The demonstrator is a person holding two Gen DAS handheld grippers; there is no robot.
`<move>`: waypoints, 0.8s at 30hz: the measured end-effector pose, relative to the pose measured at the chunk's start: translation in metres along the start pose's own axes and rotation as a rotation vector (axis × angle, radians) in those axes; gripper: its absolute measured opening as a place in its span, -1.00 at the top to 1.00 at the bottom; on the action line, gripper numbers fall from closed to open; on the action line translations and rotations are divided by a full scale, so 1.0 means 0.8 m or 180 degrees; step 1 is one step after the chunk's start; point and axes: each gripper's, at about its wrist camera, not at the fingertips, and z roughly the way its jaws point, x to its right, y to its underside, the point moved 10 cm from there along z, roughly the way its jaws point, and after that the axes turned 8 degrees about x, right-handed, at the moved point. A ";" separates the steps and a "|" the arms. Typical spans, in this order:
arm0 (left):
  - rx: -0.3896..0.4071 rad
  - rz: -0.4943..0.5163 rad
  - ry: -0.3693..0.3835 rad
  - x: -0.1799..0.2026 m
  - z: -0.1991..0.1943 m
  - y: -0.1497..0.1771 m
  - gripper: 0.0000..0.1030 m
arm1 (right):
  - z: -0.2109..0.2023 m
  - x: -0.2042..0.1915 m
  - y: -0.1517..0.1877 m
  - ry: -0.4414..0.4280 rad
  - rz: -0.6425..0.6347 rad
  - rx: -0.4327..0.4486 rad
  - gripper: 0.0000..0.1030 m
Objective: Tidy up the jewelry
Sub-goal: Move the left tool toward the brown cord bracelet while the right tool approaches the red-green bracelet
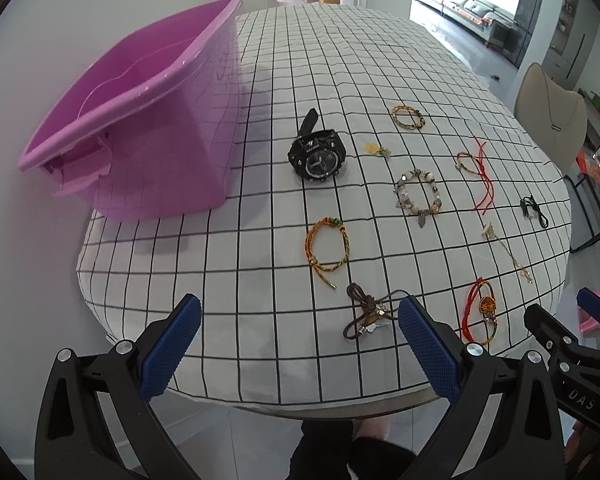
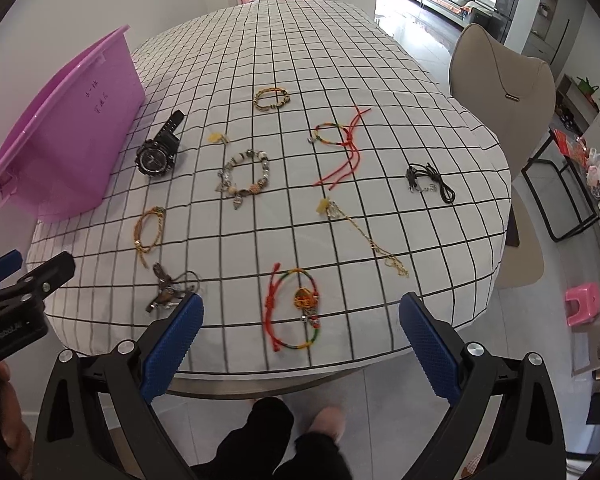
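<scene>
Several pieces of jewelry lie on the checked tablecloth (image 1: 260, 240). A black watch (image 1: 318, 155) sits by the purple bin (image 1: 140, 120), which looks empty. A beaded bracelet (image 1: 419, 196), an orange braided bracelet (image 1: 326, 246) and a brown cord piece (image 1: 370, 312) lie closer. My left gripper (image 1: 300, 344) is open and empty over the table's near edge. My right gripper (image 2: 300, 340) is open and empty, just short of a red and green cord bracelet (image 2: 296, 308). A gold chain (image 2: 364, 236) and a black cord (image 2: 430, 182) lie to the right.
The purple bin (image 2: 60, 140) stands at the table's left side. A beige chair (image 2: 504, 92) stands at the right of the table. A pink stool (image 2: 582, 304) is on the floor to the right. The table edge (image 2: 300, 390) is right under both grippers.
</scene>
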 end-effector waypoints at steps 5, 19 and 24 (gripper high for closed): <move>0.0047 -0.0138 -0.0050 0.009 0.009 0.024 -0.88 | 0.011 0.014 0.013 -0.0100 -0.0129 0.0116 -0.82; 0.0495 -0.0060 0.0008 0.042 0.049 0.068 -0.88 | 0.056 0.008 0.046 -0.0540 -0.0072 0.0451 -0.82; 0.0629 -0.0057 0.0086 0.040 0.073 0.073 -0.88 | 0.071 0.005 0.049 -0.0444 -0.0128 0.0650 -0.82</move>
